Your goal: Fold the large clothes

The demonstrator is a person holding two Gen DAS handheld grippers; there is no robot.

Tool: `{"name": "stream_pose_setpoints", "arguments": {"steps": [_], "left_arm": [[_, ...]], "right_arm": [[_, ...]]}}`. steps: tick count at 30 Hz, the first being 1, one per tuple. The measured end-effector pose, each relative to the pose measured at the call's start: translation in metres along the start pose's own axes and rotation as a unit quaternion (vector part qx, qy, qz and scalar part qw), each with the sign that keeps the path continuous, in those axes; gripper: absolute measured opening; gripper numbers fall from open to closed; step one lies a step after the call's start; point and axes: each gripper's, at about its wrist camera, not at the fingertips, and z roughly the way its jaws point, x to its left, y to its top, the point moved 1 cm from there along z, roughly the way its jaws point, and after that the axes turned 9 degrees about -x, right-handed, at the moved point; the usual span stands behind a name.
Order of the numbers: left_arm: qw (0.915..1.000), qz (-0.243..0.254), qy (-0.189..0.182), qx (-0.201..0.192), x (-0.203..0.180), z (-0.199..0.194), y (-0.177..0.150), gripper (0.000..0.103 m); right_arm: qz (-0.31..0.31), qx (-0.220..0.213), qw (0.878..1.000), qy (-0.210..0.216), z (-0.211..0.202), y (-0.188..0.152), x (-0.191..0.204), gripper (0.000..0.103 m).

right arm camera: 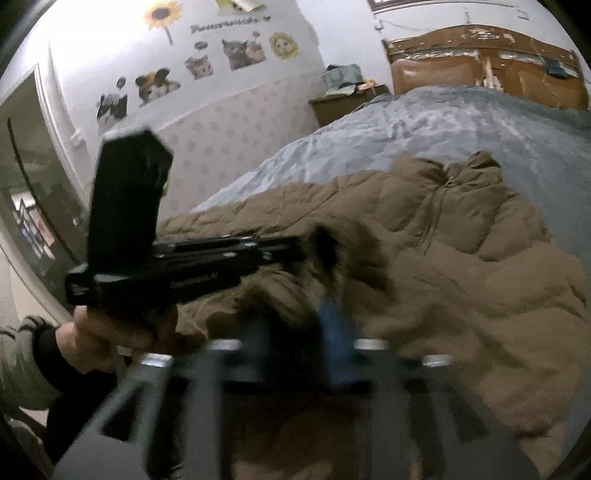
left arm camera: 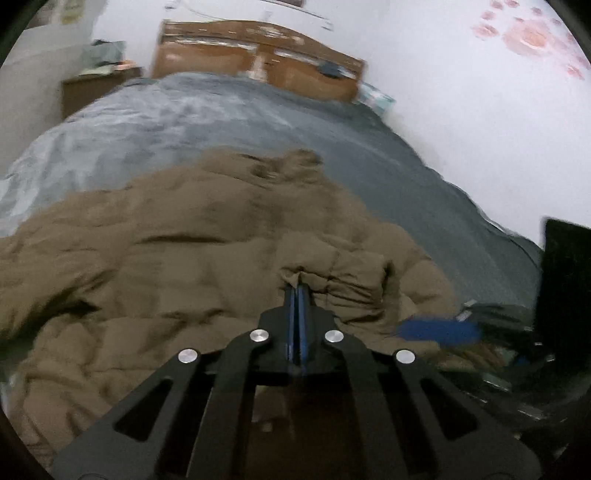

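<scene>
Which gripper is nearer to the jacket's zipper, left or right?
Cannot tell. The left gripper is shut on a fold of the brown jacket; the right gripper hovers beside it. Both are well short of the zipper.

- The jacket [left arm camera: 177,266] is seen in one plain olive-brown, quilted in puffed bands.
- The bed cover [left arm camera: 155,122] is shown in grey-blue, with paler mottled patches.
- The headboard [right arm camera: 484,70] is coloured orange-brown, with pale worn marks.
- The left gripper [left arm camera: 297,286] is made in black, with blue pads and silver rivets.
- The wall [right arm camera: 229,133] is papered below in white with a faint pink flower print.
- A yellow sunflower sticker [right arm camera: 162,14] is seen above it.
</scene>
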Motion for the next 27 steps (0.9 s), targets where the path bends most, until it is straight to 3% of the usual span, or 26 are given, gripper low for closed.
{"name": "stream_pose_setpoints", "arguments": {"steps": [1,4,6,9,11,12,15,17,20,22,27], "left_arm": [[0.9999,-0.009,0.009,0.0,0.007,0.0,0.001,0.0],[0.9985,-0.028,0.048,-0.002,0.032,-0.004,0.005,0.0],[0.9972,-0.039,0.064,0.002,0.044,-0.004,0.005,0.0],[0.9921,-0.055,0.112,0.011,0.062,-0.004,0.006,0.006],[0.986,-0.074,0.148,0.023,0.078,-0.005,0.004,0.06],[0.9825,-0.09,0.162,0.025,0.086,-0.007,0.003,0.1],[0.9773,-0.111,0.18,-0.005,0.102,-0.028,0.007,0.1],[0.9781,-0.114,0.174,-0.01,0.103,-0.037,0.008,0.1],[0.9867,-0.104,0.125,0.003,0.083,-0.035,0.009,0.1],[0.9919,-0.068,0.106,0.018,0.068,-0.029,0.009,0.1],[0.9855,0.008,0.148,0.083,0.038,0.015,-0.009,0.1]], "right_arm": [[0.007,-0.019,1.0,-0.017,-0.008,0.001,-0.005,0.091],[0.033,-0.049,0.997,-0.056,-0.03,0.008,-0.025,0.091],[0.062,-0.067,0.99,-0.103,-0.041,0.01,-0.043,0.091],[0.101,-0.058,0.971,-0.207,-0.049,0.005,-0.074,0.091],[0.123,-0.049,0.958,-0.253,-0.053,0.001,-0.092,0.091],[0.133,-0.051,0.951,-0.272,-0.057,0.0,-0.1,0.091],[0.163,-0.06,0.934,-0.313,-0.069,-0.001,-0.119,0.091],[0.171,-0.062,0.929,-0.323,-0.072,-0.001,-0.129,0.091],[0.163,-0.047,0.927,-0.336,-0.068,0.0,-0.146,0.091],[0.161,-0.031,0.927,-0.337,-0.062,-0.001,-0.157,0.091],[0.183,0.021,0.927,-0.327,-0.037,-0.014,-0.181,0.091]]}}
